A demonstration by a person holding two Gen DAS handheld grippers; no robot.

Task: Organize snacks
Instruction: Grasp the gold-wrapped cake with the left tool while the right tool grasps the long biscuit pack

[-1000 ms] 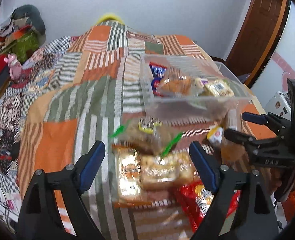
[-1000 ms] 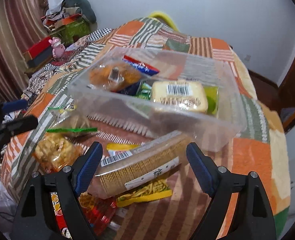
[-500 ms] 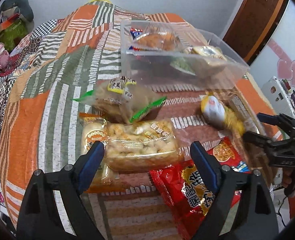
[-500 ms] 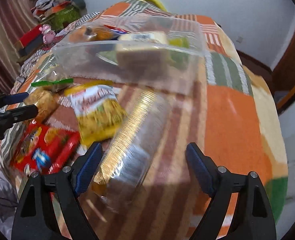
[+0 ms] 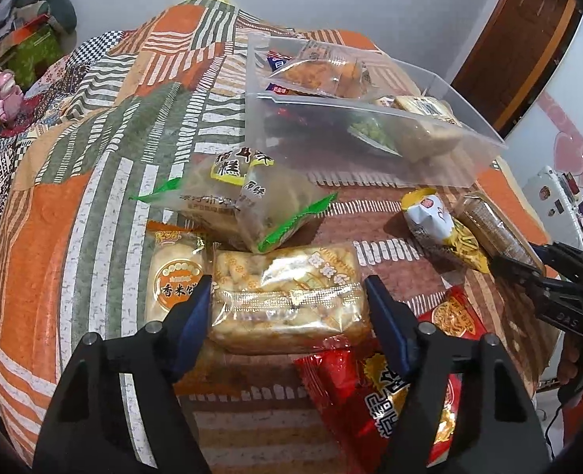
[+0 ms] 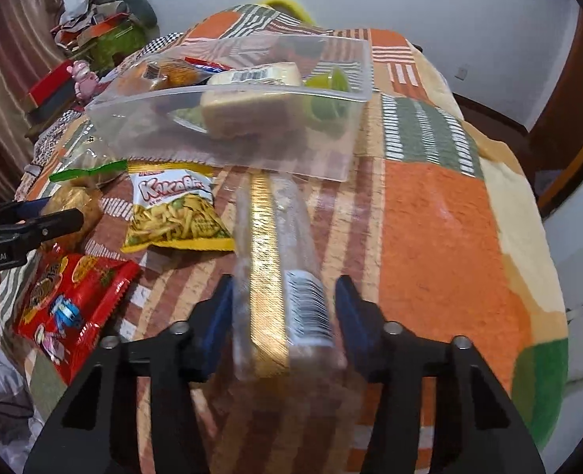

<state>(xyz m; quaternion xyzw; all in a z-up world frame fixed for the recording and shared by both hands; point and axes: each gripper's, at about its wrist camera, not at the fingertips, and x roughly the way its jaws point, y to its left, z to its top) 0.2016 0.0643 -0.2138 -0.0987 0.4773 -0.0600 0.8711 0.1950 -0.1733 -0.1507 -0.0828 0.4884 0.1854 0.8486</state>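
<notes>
Near the bed's (image 5: 74,237) front edge, both jaws have just been closing: left gripper (image 5: 287,296) pads touching the pastry pack (image 5: 287,292), right gripper (image 6: 283,308) around the cracker sleeve (image 6: 279,260).

Both fisheye views look steeply down and forward from close above a bed under an orange, green and striped patchwork blanket (image 5: 74,213), toward the white far wall. The left wrist view sits over the bed's left side, the right wrist view further right. Both share the clear plastic rectangular bin (image 5: 370,150) (image 6: 252,134) and the red crinkly snack bag (image 5: 390,387) (image 6: 70,308).
</notes>
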